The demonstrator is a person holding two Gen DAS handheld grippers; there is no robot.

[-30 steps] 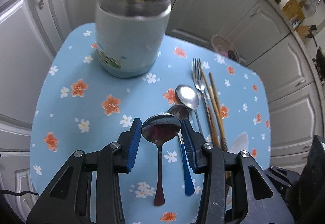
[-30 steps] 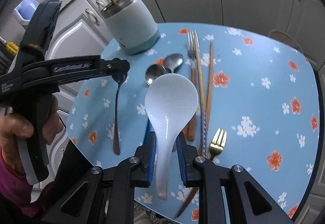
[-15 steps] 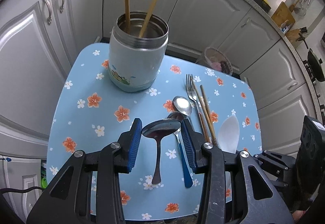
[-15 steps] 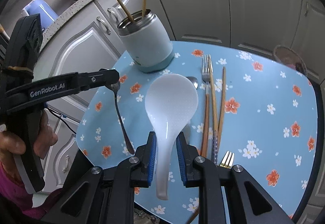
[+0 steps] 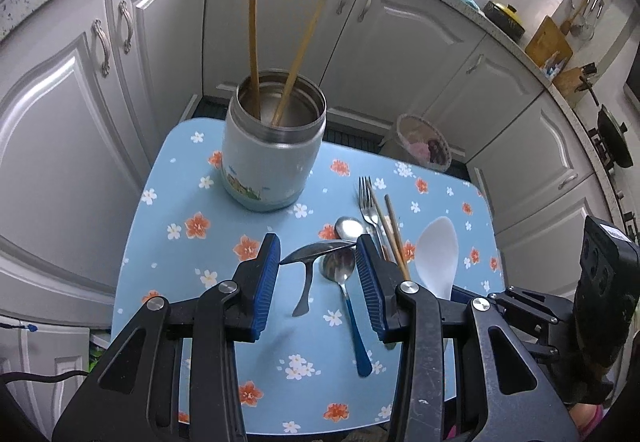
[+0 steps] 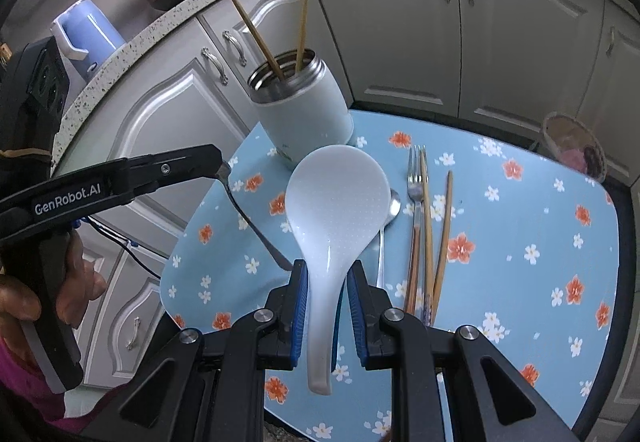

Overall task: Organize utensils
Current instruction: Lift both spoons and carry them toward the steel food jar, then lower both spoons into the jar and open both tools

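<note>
My left gripper point(image 5: 317, 256) is shut on the bowl of a metal spoon point(image 5: 310, 252), whose handle hangs down above the table. My right gripper point(image 6: 327, 292) is shut on the handle of a white rice paddle point(image 6: 338, 201), held off the table with its blade up. The left gripper's finger point(image 6: 176, 165) and hanging metal spoon point(image 6: 252, 222) show at the left of the right wrist view. A pale blue steel jar point(image 5: 276, 145) point(image 6: 304, 113) stands at the table's far side with two wooden chopsticks point(image 5: 272, 41) in it.
On the blue flowered table point(image 5: 180, 242) lie a blue-handled spoon point(image 5: 348, 294), another spoon point(image 5: 348, 228), a fork point(image 5: 366, 201) and chopsticks point(image 5: 394, 234). White cabinet doors point(image 5: 60, 89) surround the table. A basket point(image 5: 424, 143) sits on the floor behind it.
Both grippers have risen with their loads, so the table and jar look smaller and farther below. The metal spoon's bowl now shows edge-on between the left pads.
</note>
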